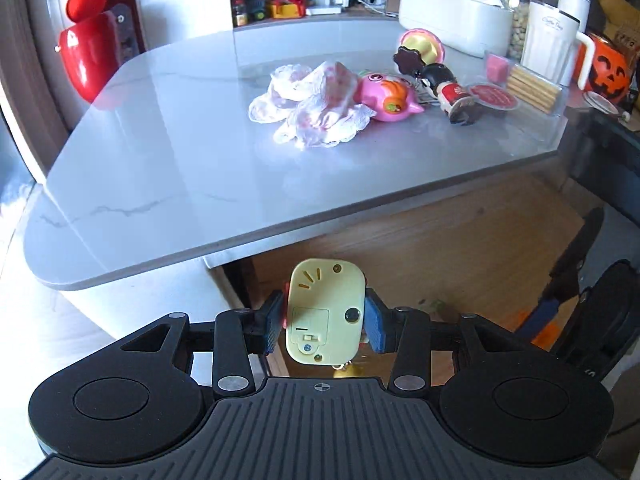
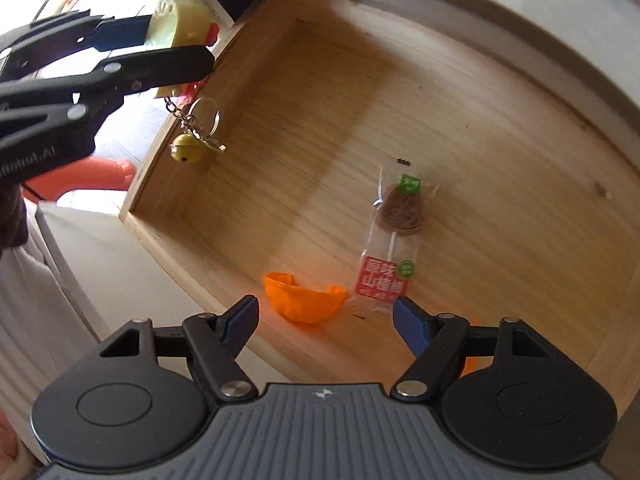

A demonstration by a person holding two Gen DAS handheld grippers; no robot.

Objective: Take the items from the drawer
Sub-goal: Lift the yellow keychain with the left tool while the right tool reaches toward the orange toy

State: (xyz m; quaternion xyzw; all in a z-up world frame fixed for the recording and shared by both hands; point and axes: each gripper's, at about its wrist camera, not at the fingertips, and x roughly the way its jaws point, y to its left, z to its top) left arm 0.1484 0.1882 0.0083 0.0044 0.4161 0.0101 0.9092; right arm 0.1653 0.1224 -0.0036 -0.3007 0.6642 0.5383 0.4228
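Note:
My left gripper [image 1: 325, 322] is shut on a pale yellow toy keychain [image 1: 326, 314], held above the open wooden drawer [image 1: 460, 240] and just below the counter edge. In the right wrist view the same yellow toy keychain [image 2: 180, 20] hangs at upper left with its chain and a small brass bell [image 2: 185, 151] dangling. My right gripper [image 2: 326, 320] stands open over the wooden drawer [image 2: 400, 120], pointing down. Just beyond its fingertips lie an orange crumpled piece [image 2: 304, 298] and a clear snack packet [image 2: 394, 236] with a red label. Nothing sits between its pads.
On the grey counter [image 1: 160, 152] lie a lacy cloth [image 1: 312, 104], a pink toy [image 1: 386, 96], a small doll [image 1: 444, 84], a wafer box [image 1: 532, 88] and a white mug [image 1: 554, 44]. A white bin [image 1: 452, 16] and pumpkin bucket [image 1: 608, 72] stand behind. A red object [image 1: 86, 52] hangs at left.

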